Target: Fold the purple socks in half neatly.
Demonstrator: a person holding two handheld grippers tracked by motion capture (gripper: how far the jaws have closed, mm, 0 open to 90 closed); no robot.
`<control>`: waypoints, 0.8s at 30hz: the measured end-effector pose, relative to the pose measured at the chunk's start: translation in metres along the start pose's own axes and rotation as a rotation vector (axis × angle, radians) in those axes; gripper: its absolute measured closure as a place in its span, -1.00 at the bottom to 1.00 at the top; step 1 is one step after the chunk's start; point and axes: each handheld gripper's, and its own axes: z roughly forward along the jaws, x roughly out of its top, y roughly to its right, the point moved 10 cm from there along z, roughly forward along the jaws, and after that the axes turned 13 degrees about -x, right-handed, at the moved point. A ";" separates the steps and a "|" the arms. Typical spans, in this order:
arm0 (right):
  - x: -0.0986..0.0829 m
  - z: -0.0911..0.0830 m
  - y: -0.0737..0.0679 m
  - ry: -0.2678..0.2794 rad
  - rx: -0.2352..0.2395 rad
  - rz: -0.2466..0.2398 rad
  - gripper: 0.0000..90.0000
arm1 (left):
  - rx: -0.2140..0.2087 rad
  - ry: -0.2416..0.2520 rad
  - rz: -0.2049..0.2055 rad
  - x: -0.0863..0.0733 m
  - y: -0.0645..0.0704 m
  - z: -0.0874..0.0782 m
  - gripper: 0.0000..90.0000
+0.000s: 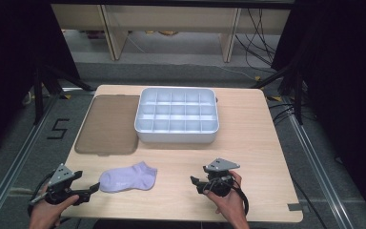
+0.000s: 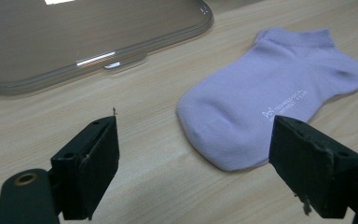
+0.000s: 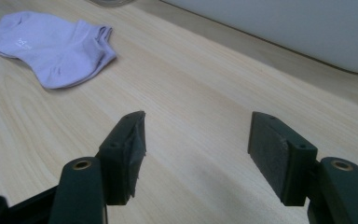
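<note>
Both the left tongs and the right tongs stood released and empty, flanking the lilac sock, which lay flat near the bench's front edge, toe toward the left tongs, long axis along that edge, bare wood all around.

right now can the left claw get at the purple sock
Probably yes. The left claw is open, and the purple sock lies flat on the table just ahead of it, toe end nearest, with nothing between them.
</note>
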 end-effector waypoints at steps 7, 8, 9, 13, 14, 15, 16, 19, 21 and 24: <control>0.002 0.001 -0.004 0.003 0.014 -0.012 -0.14 | -0.007 -0.008 0.007 -0.001 0.002 0.000 -0.65; 0.002 0.001 -0.005 0.002 0.014 -0.010 -0.12 | -0.007 -0.009 0.008 -0.001 0.002 0.000 -0.65; 0.003 0.002 -0.007 0.009 0.029 -0.009 -0.10 | -0.008 -0.008 0.008 0.000 0.002 0.001 -0.65; 0.008 0.002 -0.014 0.009 0.041 -0.022 -0.01 | -0.004 -0.015 0.018 -0.001 0.002 0.001 -0.65; 0.011 0.004 -0.016 0.014 0.047 -0.029 0.02 | -0.004 -0.015 0.018 -0.001 0.002 0.001 -0.65; 0.013 0.005 -0.020 0.018 0.056 -0.024 0.06 | -0.003 -0.026 0.024 -0.002 0.002 0.001 -0.65; 0.015 0.007 -0.022 0.024 0.058 -0.043 0.09 | -0.011 -0.052 0.040 -0.004 0.002 -0.001 -0.65; 0.022 0.011 -0.035 0.029 0.093 -0.074 0.28 | -0.002 -0.048 0.039 -0.003 0.002 -0.001 -0.65; 0.025 0.012 -0.044 0.029 0.113 -0.084 0.40 | -0.012 -0.050 0.028 -0.004 0.003 0.000 -0.65; 0.030 0.014 -0.050 0.038 0.126 -0.099 0.53 | -0.011 -0.057 0.044 -0.004 0.002 0.000 -0.65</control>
